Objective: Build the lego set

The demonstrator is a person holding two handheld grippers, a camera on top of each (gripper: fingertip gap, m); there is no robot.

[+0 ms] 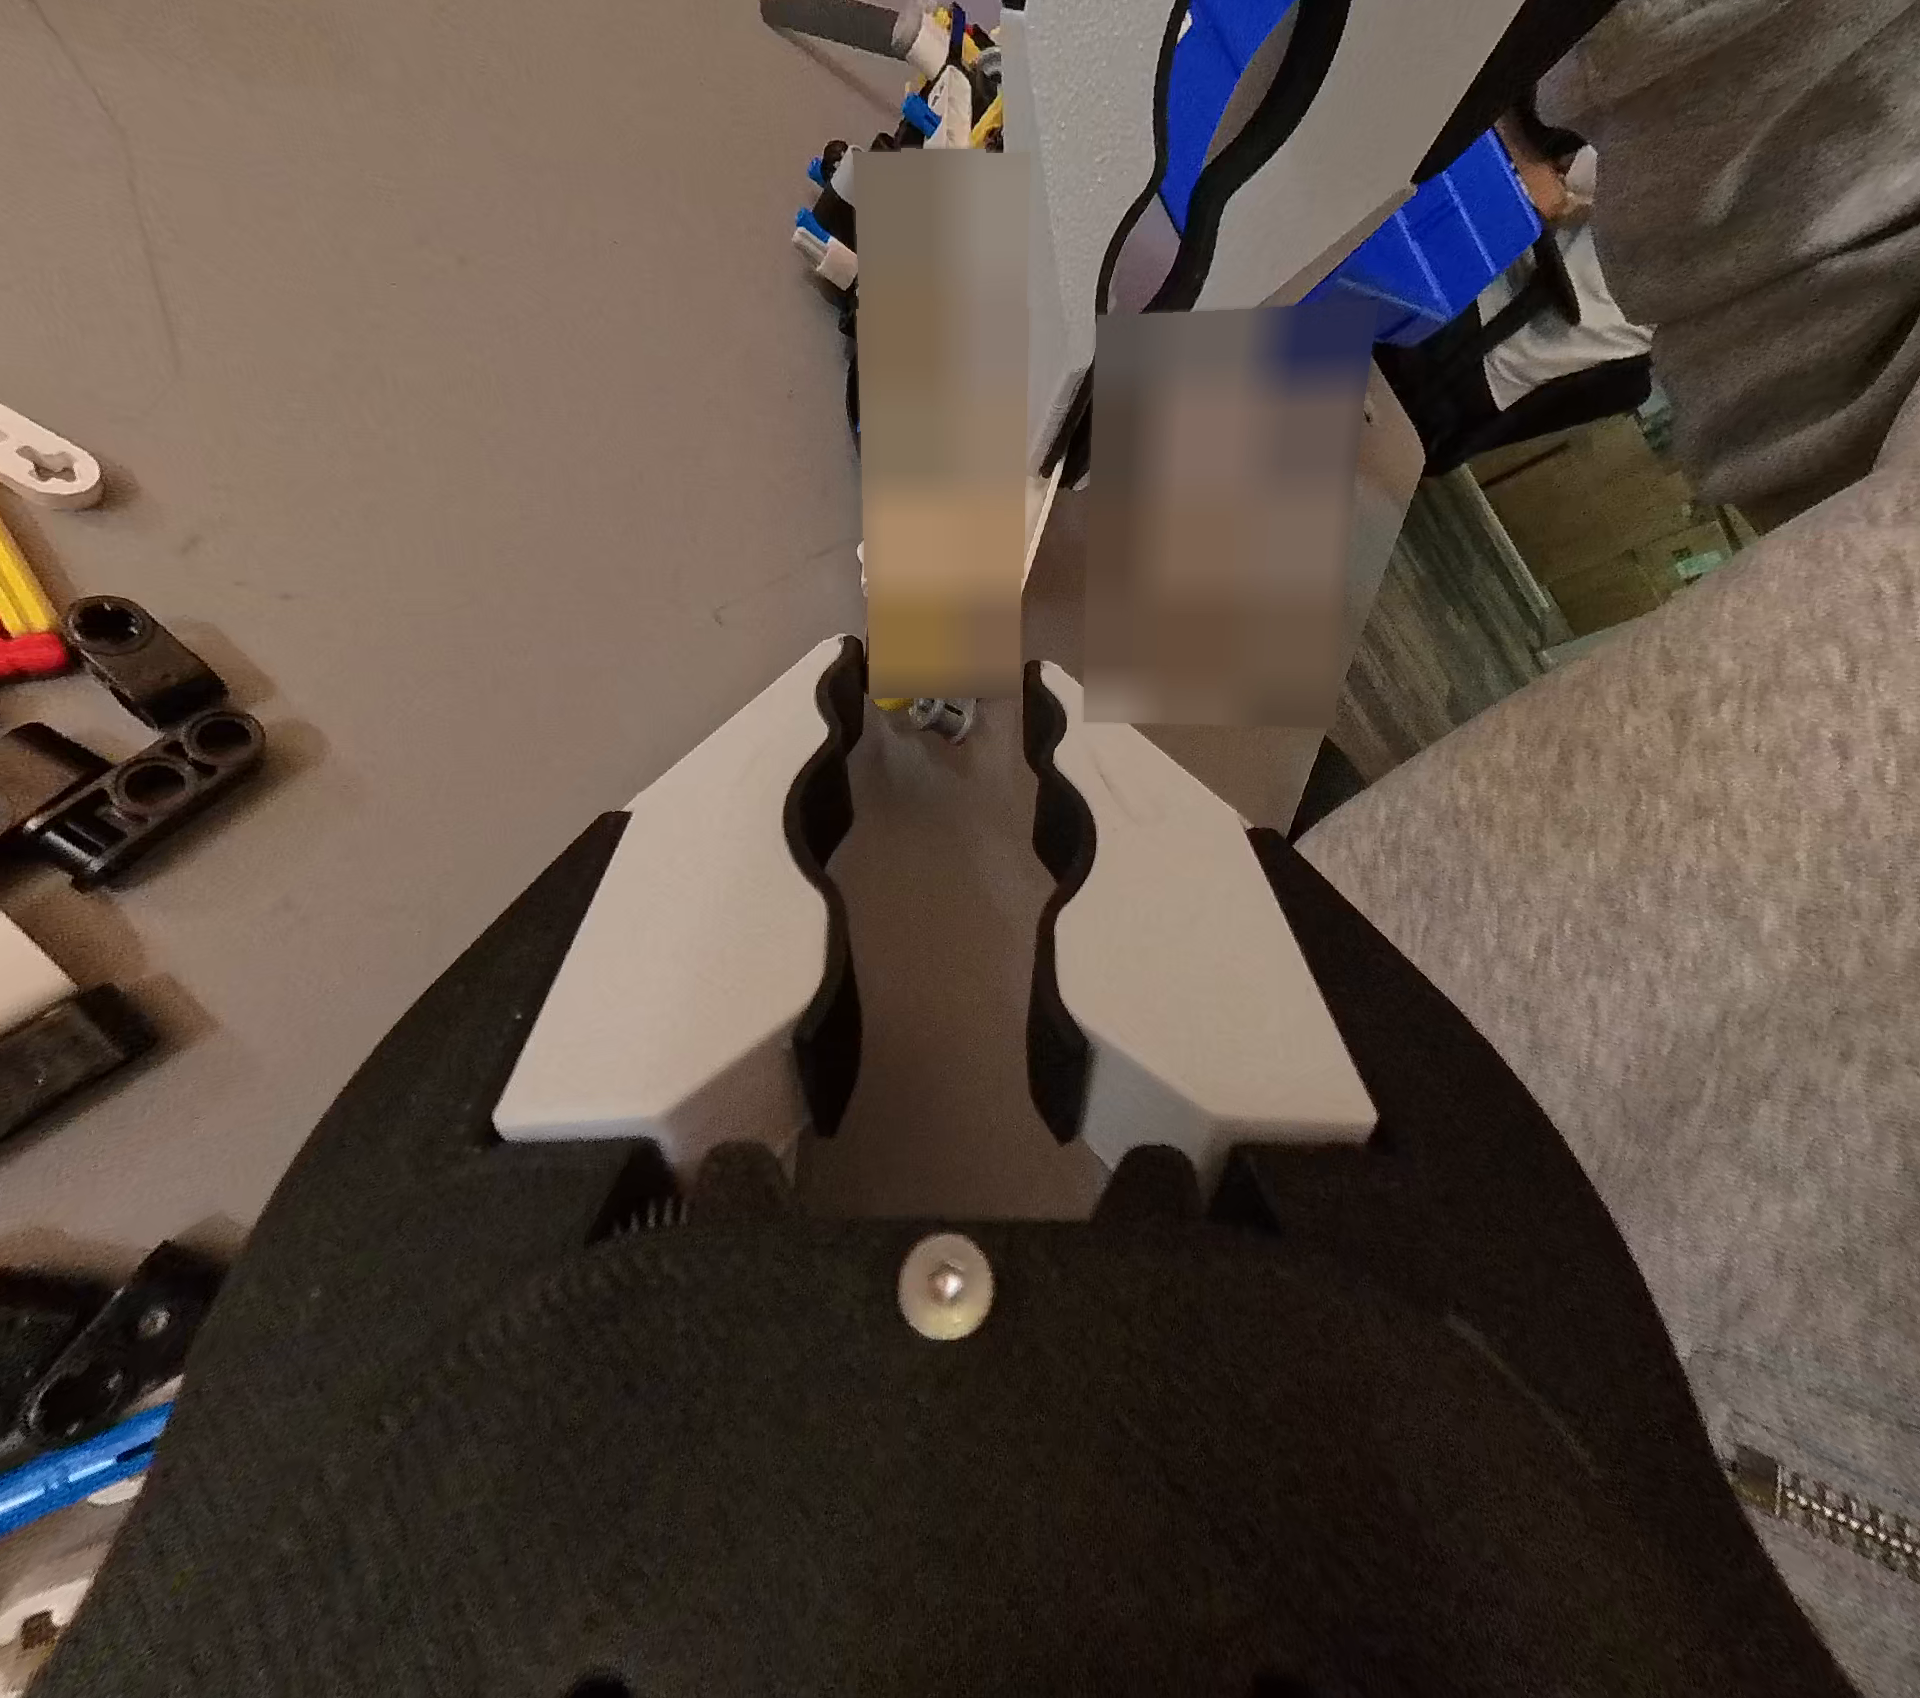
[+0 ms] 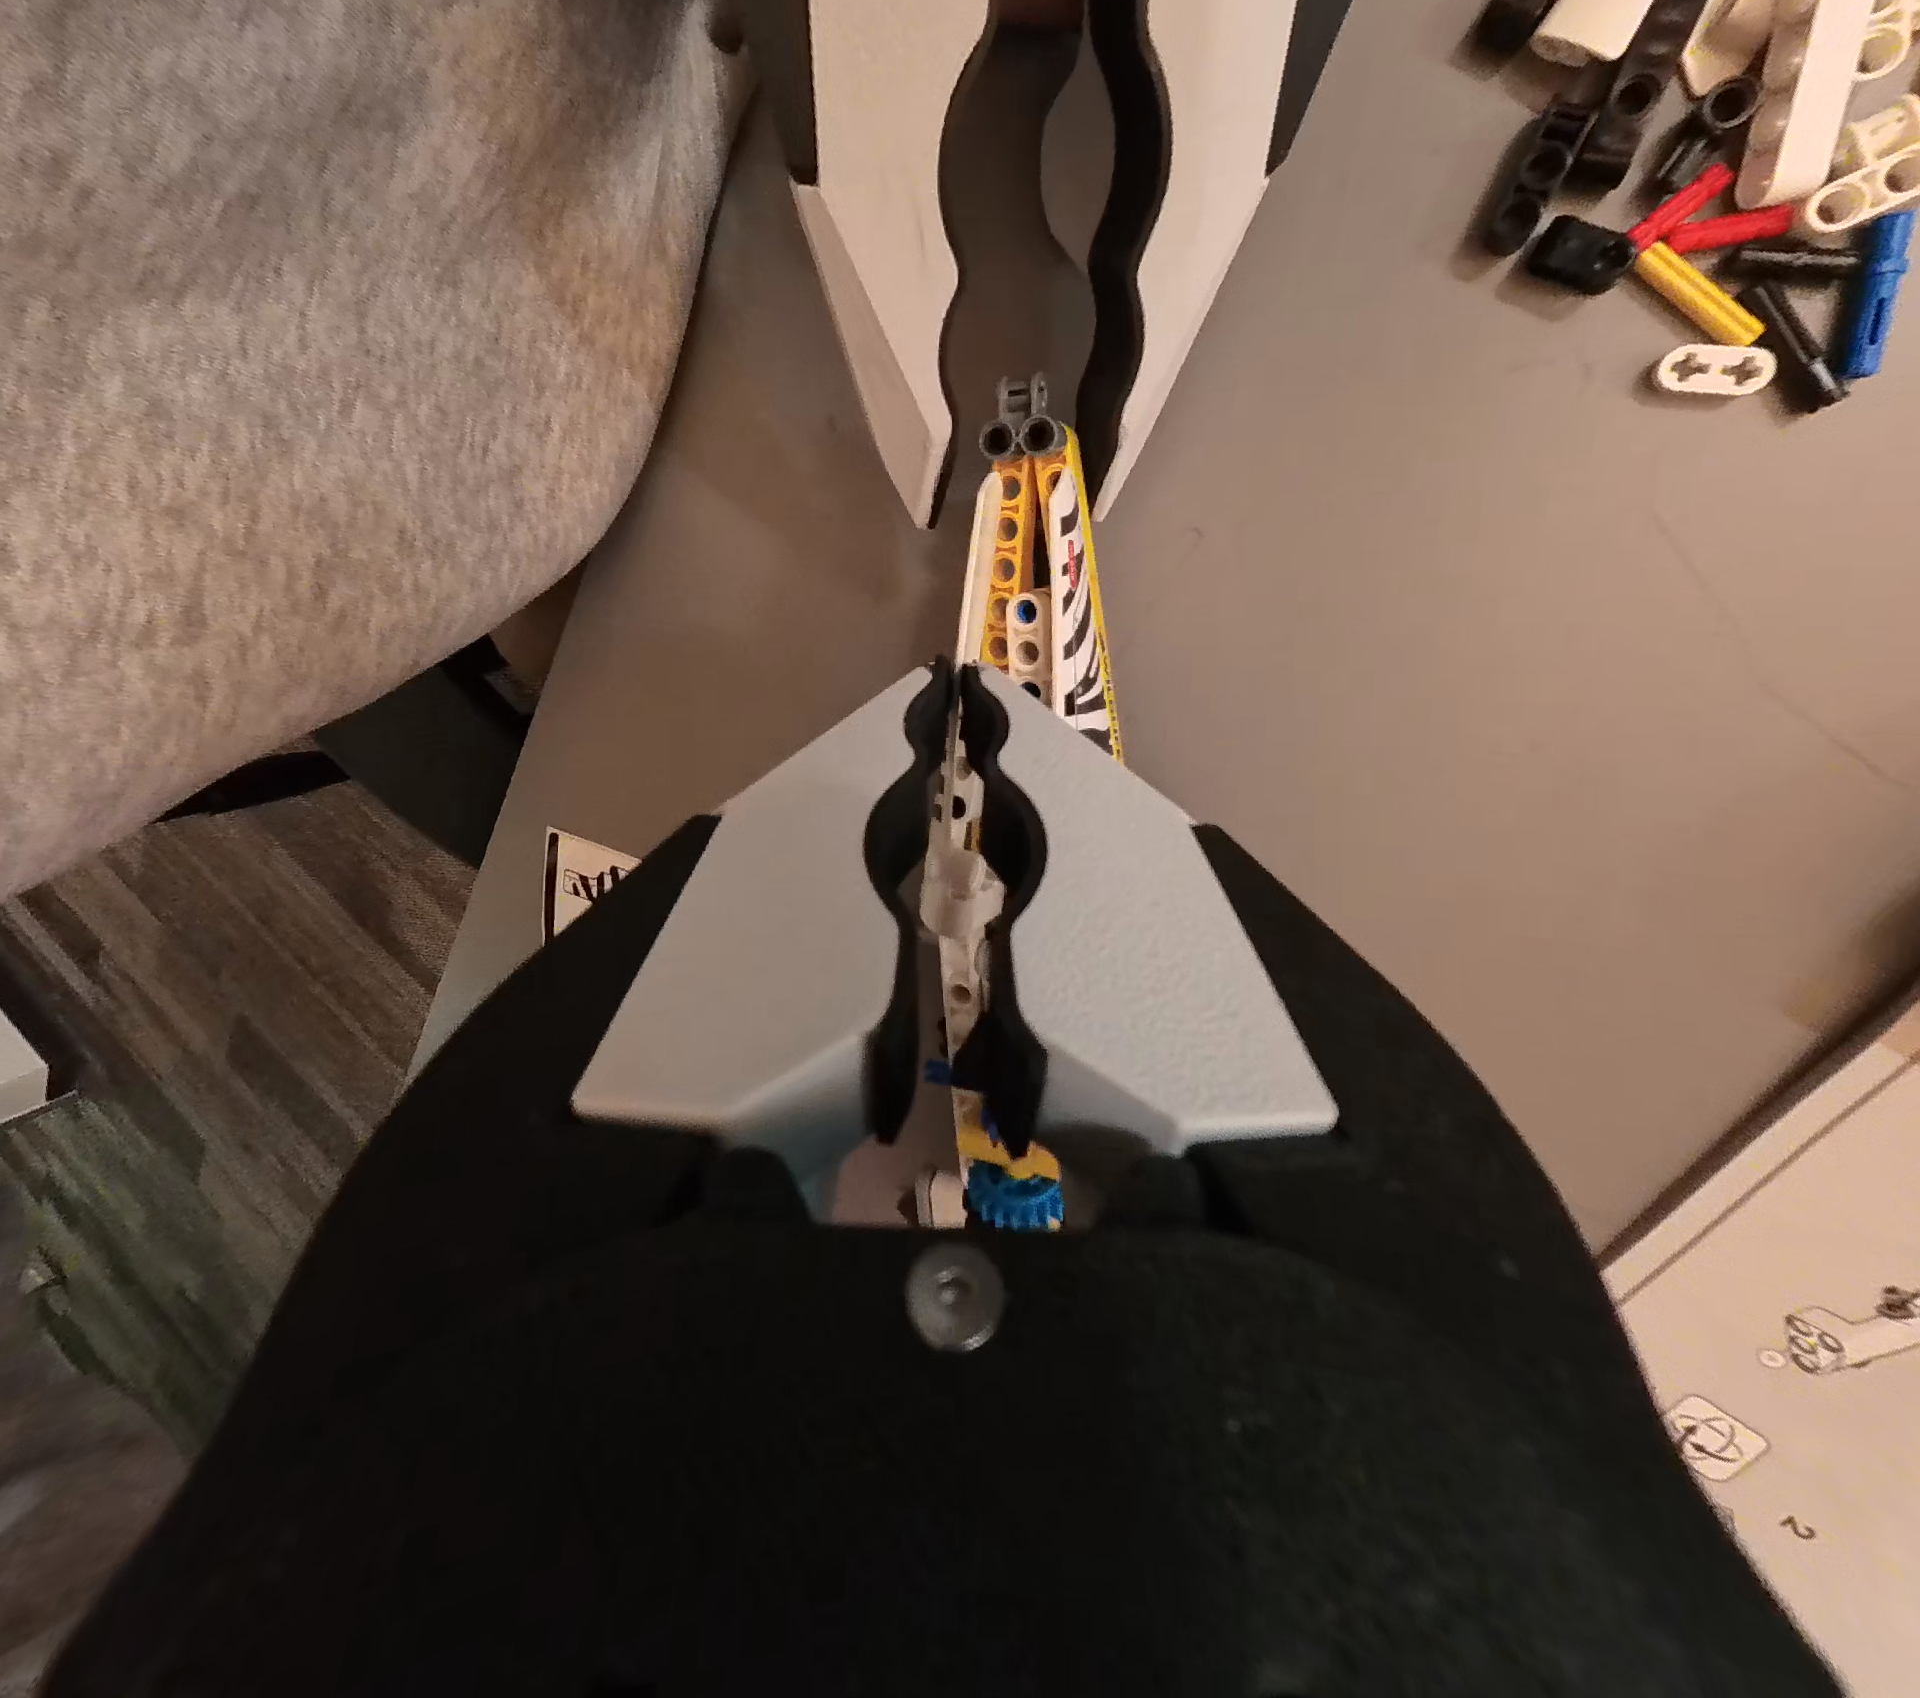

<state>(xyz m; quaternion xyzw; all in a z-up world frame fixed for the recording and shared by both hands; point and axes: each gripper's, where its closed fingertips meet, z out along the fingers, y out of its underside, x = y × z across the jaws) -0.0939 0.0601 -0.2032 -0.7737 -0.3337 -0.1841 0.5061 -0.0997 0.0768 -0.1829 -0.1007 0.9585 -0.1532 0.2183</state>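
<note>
Right hand-held gripper (image 2: 956, 682) clamped on the yellow-and-white lego assembly (image 2: 1039, 599), frame centre. Left hand-held gripper (image 1: 945, 661) parted, empty, its tips flanking the assembly's grey connector (image 2: 1021, 427). Loose pieces (image 2: 1704, 90) upper right on worktop (image 2: 1455, 609).

the light in here is soft and warm, coming from overhead, so the grey table (image 1: 436, 318) shows only faint, short shadows beside the loose pieces (image 2: 1704, 121). no harsh glare, just a dull sheen on a bolt head (image 1: 943, 1287). both wide-angle views bend straight lines near the edges. the grey sleeve (image 2: 312, 246) looks smeared and soft; the pile of pieces is slightly blurred too.
</note>
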